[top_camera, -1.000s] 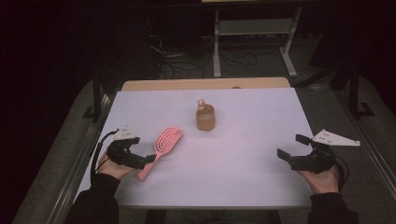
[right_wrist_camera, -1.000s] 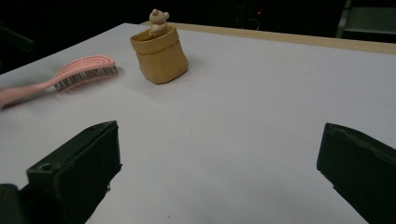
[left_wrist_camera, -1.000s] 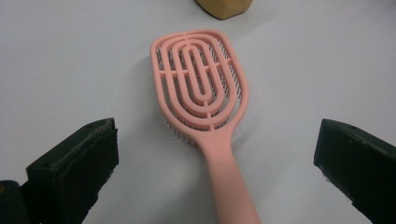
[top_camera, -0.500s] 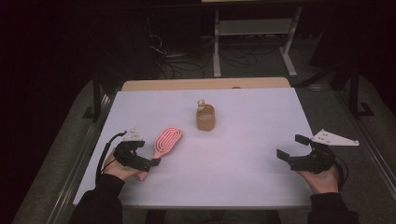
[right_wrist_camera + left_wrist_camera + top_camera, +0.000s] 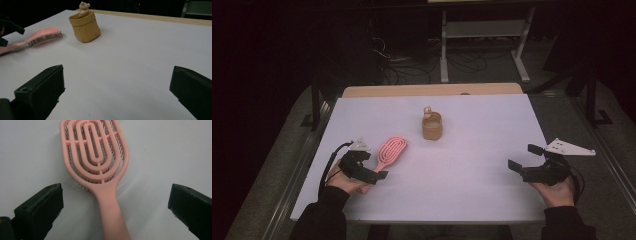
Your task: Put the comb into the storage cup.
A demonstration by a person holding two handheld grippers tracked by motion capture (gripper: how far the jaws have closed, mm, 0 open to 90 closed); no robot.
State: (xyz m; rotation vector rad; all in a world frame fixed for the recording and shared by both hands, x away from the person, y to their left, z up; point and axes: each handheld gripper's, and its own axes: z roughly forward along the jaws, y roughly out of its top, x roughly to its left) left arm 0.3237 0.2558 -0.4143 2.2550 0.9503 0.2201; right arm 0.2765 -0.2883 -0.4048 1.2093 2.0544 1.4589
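Between spread claw (image 5: 112, 205), unlabelled pink hairbrush (image 5: 96, 157)

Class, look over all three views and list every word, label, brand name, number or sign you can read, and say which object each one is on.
None: no readable text in any view.
The pink hairbrush is plain moulded plastic, no brand visible.
The tan pouch and the small bear figure in it bear no lettering.
The white table is unmarked.
The left gripper and right gripper show no legible labels; any marks are too small to tell.
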